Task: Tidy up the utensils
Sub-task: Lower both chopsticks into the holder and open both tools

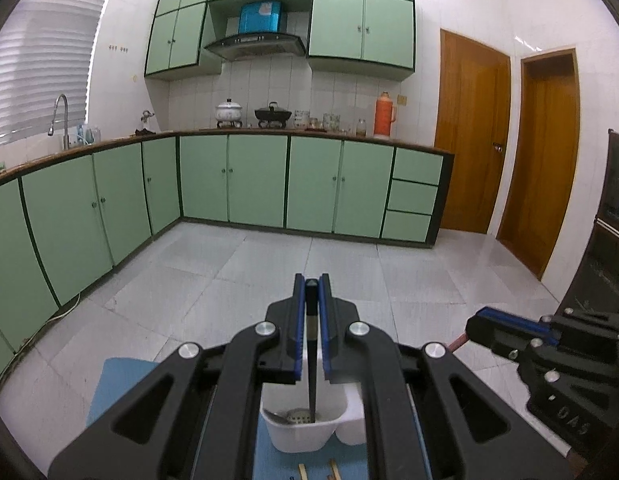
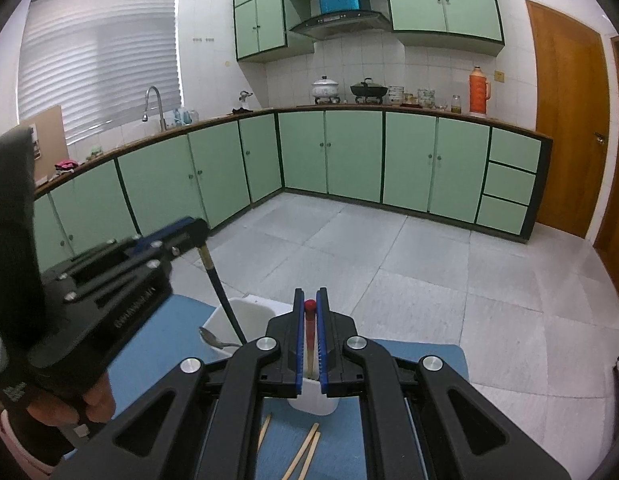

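Observation:
My left gripper (image 1: 311, 280) is shut on a black-handled utensil (image 1: 312, 364) that hangs down into the left compartment of a white utensil holder (image 1: 297, 436), where a slotted spoon head (image 1: 299, 416) and a metal spoon (image 1: 275, 416) lie. My right gripper (image 2: 310, 300) is shut on a red-tipped wooden utensil (image 2: 309, 332) held upright over the holder's right compartment (image 2: 309, 404). The left gripper also shows in the right wrist view (image 2: 189, 228), with its black handle (image 2: 225, 300) reaching into the holder (image 2: 245, 312). The right gripper also shows in the left wrist view (image 1: 481, 320).
The holder stands on a blue mat (image 2: 421, 356). Wooden chopsticks (image 2: 305, 452) lie on the mat in front of it. Beyond are a grey tiled floor (image 1: 213, 280), green kitchen cabinets (image 1: 257, 180) and wooden doors (image 1: 473, 136).

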A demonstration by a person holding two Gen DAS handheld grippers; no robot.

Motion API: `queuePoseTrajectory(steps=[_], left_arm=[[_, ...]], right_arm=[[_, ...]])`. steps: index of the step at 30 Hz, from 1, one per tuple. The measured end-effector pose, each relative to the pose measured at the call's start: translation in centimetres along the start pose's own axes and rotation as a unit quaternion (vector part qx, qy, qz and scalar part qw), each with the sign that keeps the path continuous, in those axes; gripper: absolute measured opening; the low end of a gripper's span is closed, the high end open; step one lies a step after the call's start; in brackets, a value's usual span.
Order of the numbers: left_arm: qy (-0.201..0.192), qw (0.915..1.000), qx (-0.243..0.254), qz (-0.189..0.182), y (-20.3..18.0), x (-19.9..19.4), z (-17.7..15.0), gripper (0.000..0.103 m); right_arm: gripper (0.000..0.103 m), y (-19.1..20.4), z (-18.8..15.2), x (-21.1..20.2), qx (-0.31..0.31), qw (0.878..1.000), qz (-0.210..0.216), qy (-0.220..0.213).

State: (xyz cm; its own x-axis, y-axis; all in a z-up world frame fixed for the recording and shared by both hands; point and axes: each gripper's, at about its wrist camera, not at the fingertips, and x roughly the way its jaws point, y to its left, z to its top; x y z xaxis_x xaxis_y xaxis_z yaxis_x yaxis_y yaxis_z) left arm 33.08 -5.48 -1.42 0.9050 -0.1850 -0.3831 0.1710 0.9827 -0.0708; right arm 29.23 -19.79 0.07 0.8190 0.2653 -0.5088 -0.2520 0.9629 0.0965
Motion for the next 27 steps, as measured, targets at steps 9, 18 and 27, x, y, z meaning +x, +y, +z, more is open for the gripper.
queuePoseTrajectory(steps=[9,18,27], left_arm=[[-0.013,0.9998,-0.008,-0.012,0.9,-2.7,-0.4,0.027],[-0.057,0.9982,-0.016,-0.008,0.9,-8.9,-1.7,0.062],[-0.050,0.9984,-0.025,0.012,0.4,-14.8,-7.0,0.079]], right_arm=[[0.032,-1.2,0.0,-2.1,0.013,1.000,-0.002,-0.022],[0.062,-1.4,-2.1,-7.6,0.027,0.996,-0.027,-0.078],[0.072,-0.1,-9.1,-12.5,0.050,0.991,-0.061,-0.111]])
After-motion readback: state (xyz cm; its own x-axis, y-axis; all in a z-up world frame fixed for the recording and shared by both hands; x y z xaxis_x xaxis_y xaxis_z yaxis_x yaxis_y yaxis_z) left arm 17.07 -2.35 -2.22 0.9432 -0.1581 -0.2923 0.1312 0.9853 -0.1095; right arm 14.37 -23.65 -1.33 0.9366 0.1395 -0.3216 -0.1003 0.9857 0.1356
